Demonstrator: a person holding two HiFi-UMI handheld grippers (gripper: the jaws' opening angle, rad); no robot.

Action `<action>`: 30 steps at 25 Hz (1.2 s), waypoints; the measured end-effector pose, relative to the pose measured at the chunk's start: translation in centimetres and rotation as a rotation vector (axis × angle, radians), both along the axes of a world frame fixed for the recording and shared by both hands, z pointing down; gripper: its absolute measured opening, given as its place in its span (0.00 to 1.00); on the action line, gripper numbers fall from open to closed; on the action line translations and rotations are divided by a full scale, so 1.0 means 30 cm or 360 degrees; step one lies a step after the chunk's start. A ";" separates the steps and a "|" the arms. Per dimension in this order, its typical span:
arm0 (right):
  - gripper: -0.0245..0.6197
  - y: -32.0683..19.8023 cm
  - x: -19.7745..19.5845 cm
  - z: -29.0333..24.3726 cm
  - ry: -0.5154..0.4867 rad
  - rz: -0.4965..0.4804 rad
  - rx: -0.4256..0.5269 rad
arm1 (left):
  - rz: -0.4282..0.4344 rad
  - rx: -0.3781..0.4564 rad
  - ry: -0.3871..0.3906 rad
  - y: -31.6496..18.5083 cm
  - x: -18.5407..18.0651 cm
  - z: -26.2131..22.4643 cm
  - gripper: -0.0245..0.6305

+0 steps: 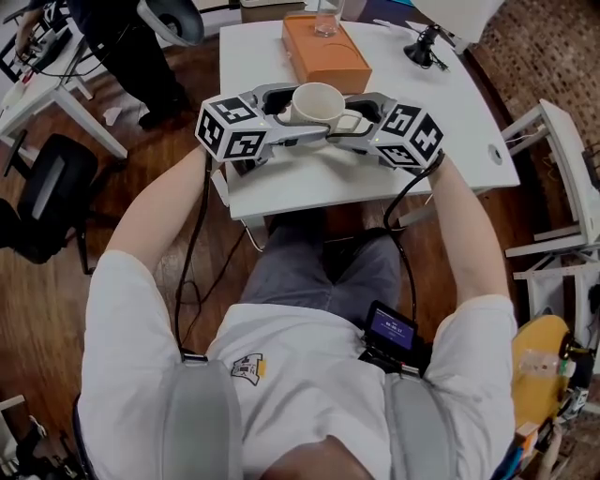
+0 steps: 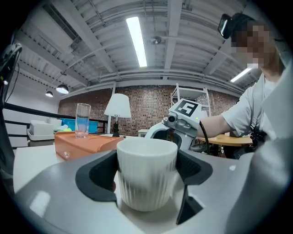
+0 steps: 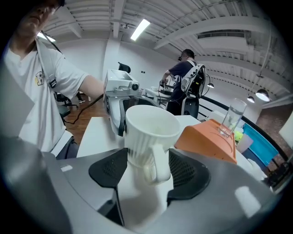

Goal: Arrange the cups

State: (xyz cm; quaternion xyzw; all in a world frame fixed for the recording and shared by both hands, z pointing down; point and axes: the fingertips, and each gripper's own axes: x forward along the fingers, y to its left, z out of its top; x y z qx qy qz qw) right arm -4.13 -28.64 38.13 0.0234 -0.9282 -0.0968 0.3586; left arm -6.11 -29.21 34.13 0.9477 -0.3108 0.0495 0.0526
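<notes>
One white cup point(image 1: 317, 101), one glass point(image 1: 326, 17), one orange box point(image 1: 323, 54), one lamp point(image 2: 118, 104), one desk point(image 1: 469, 112), and two grippers: left gripper point(image 1: 281, 111), right gripper point(image 1: 361, 117).

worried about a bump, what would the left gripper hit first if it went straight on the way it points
The white ribbed ceramic cup: it sits between the fingers of the left gripper, which look closed on it. Just beyond, the right gripper faces back and would likely come next.

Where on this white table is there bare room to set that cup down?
Widest bare patch: the table at its right side, between the orange box, the lamp and the right edge. A narrower strip runs left of the box. Crowded: the far middle, with box and glass.
</notes>
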 end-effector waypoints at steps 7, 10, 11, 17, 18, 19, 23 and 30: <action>0.62 -0.016 -0.030 0.009 -0.0126 -0.0017 -0.0063 | 0.0017 -0.0019 -0.0003 -0.003 -0.004 0.015 0.66; 0.70 0.001 -0.079 -0.009 -0.0201 -0.0067 -0.0109 | 0.0035 -0.0019 0.0016 0.005 -0.003 0.014 0.66; 0.71 0.001 -0.091 -0.008 -0.0197 -0.0079 -0.0088 | 0.0036 -0.0023 0.0020 0.005 -0.003 0.013 0.66; 0.68 0.004 -0.104 -0.015 -0.0191 -0.0078 -0.0056 | 0.0046 -0.0040 0.0062 0.012 -0.017 -0.001 0.66; 0.67 0.004 -0.104 -0.029 -0.0204 -0.0077 -0.0048 | 0.0047 -0.0026 0.0081 0.013 -0.020 -0.015 0.66; 0.67 0.000 -0.104 -0.048 -0.0224 -0.0071 -0.0041 | 0.0042 -0.0001 0.0110 0.013 -0.026 -0.039 0.65; 0.67 -0.064 -0.096 -0.141 -0.0293 0.0005 -0.0011 | -0.0039 0.0170 0.0212 -0.001 -0.074 -0.170 0.62; 0.67 -0.262 -0.091 -0.305 -0.0444 0.0210 0.0037 | -0.0156 0.0156 0.0199 -0.024 -0.121 -0.143 0.54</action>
